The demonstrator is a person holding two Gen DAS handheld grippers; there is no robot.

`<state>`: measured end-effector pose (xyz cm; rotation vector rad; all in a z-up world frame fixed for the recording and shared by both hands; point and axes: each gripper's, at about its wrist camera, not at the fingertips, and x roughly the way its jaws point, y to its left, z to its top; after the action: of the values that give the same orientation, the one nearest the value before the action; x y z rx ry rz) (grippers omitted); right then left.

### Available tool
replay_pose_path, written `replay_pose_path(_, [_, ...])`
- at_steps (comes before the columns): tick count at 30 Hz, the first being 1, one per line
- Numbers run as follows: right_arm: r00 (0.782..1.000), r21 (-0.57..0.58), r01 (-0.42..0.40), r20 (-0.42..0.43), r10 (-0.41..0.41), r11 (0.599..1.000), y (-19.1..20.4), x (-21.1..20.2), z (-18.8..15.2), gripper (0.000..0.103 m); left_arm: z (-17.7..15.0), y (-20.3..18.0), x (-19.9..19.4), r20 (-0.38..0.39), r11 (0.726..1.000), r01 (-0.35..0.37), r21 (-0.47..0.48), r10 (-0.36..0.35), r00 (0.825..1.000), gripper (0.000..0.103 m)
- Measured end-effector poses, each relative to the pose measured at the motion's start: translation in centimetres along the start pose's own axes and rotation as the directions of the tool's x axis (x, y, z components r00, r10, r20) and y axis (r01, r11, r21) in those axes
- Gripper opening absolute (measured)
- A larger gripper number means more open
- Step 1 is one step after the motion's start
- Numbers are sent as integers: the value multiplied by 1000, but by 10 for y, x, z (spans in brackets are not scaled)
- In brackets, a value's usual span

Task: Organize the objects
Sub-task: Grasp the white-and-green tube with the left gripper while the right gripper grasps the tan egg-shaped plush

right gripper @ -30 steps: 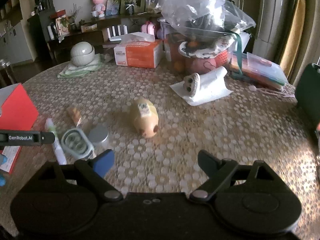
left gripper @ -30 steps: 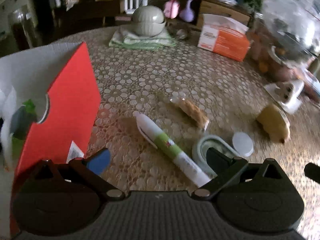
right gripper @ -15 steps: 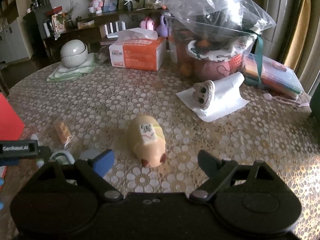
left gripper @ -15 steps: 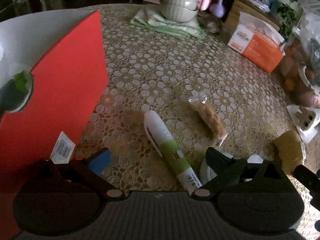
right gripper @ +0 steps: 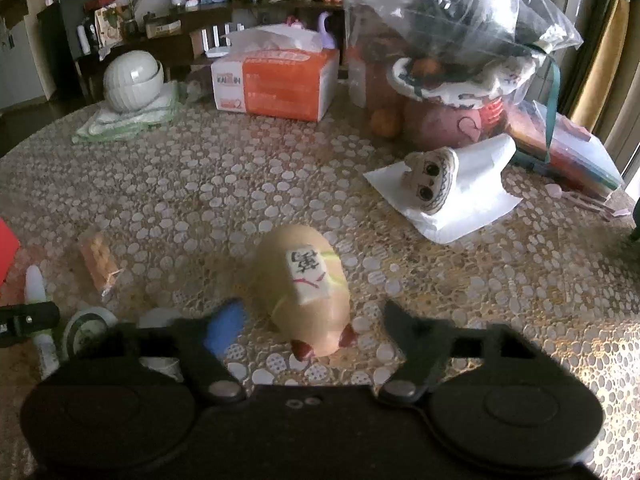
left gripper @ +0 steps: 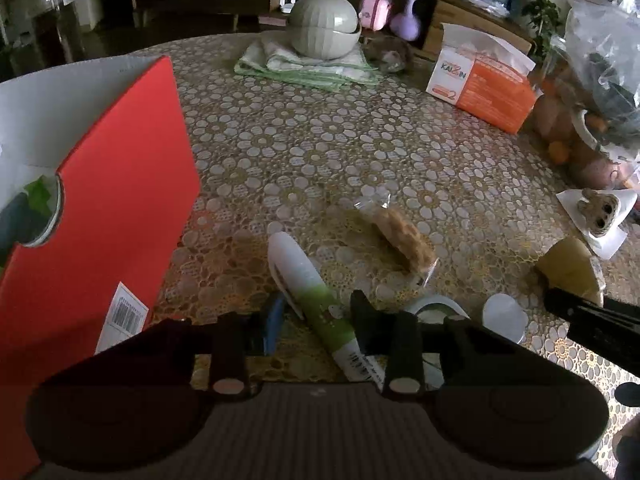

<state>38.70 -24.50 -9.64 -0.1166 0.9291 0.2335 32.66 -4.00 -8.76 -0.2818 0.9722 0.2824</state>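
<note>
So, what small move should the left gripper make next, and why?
Probably close fully and lift. The left gripper has its fingers on both sides of the white and green plastic pen, which lies on the patterned tablecloth, close beside it. The open red cardboard box stands just to the left, a likely place for it.

The left hand-held gripper [left gripper: 318, 318] straddles the green-and-white pen [left gripper: 310, 292] beside the red box [left gripper: 116, 208].

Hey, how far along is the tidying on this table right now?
Early. Something green already sits inside the red box. In hand: the left hand-held gripper is narrowed around the green and white pen, and the right hand-held gripper is open around the pig figurine. The wrapped snack and small round case remain loose on the table.
</note>
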Motion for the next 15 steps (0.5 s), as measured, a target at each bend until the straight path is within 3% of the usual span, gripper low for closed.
replay_pose_path(6, [1000,10,-5,6,5,1000,1,-4,-6,36,-3,3,-2,-6,999,38,33,-38,999,27])
replay_pose_path(9, [999,20,-34,25,34,999,2,-15,-11,34,-5,4,-4,-23,997,66,46,-65,998,21])
replay_pose_path(15, [997,34,-70,39,68,997,11,-40,-31,33,-15,7,-14,-43,992,100,78,-97,994,20])
